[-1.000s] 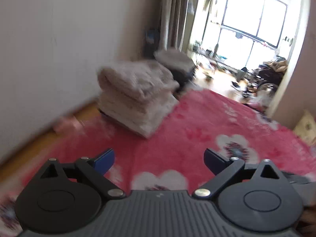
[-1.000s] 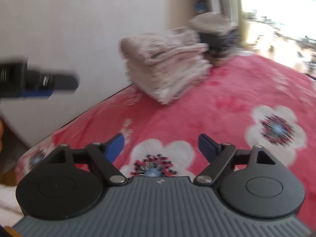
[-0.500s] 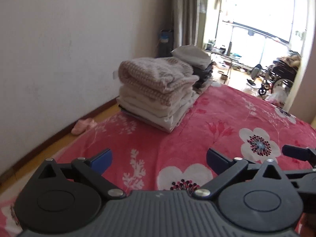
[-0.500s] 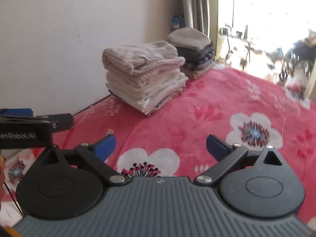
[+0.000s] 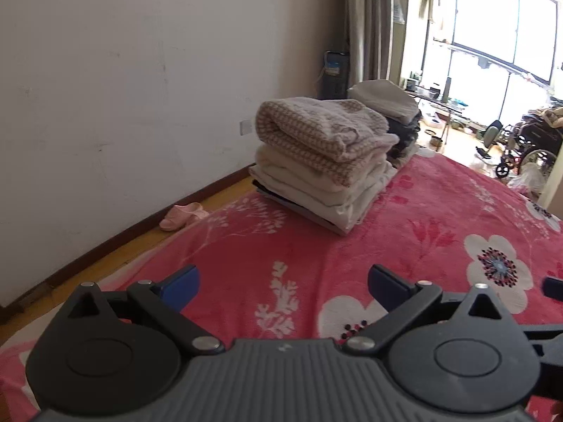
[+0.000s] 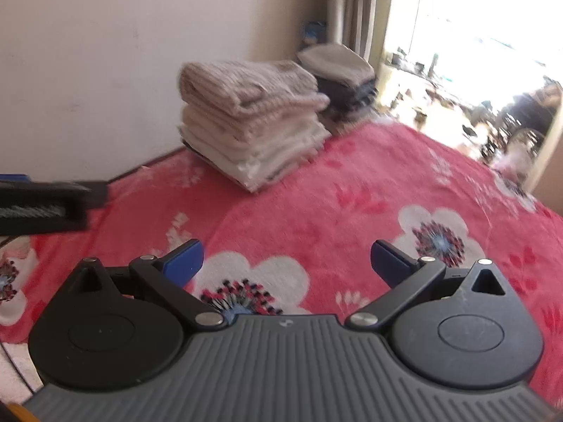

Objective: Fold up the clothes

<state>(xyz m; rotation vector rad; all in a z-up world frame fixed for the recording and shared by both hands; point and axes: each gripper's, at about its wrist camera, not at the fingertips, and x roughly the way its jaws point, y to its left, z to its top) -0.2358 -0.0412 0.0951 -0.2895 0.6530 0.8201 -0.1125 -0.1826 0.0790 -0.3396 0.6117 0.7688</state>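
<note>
2 stacks of folded clothes sit on the bed (image 5: pixel 404 246), which is covered by a red blanket with white flowers. The nearer stack (image 5: pixel 320 161) is pale, with cream layers under 1 pink-and-white knitted piece on top; the farther stack (image 5: pixel 394 112) stands just behind it, with a grey-white top over darker layers. Both stacks lie near the bed's far left edge, close to the white wall (image 5: pixel 140 88). 2 grippers hang over the blanket, well short of the stacks. The left gripper (image 5: pixel 283 283) has its jaws spread wide with nothing between them, only blanket below. The right gripper (image 6: pixel 286 258) has just been opening its jaws, which stand fully apart and hold nothing. On the wooden floor beside the bed lie pink slippers (image 5: pixel 183 214), seemingly 1 pair. Past the bed, a curtain (image 5: pixel 369 21) hangs beside a bright window (image 5: pixel 499 28), and a wheelchair (image 5: pixel 527 144) stands in the cluttered room beyond. The right wrist view is blurred and overexposed at the window, and the lower layers of the farther stack are hidden behind the nearer one.
</note>
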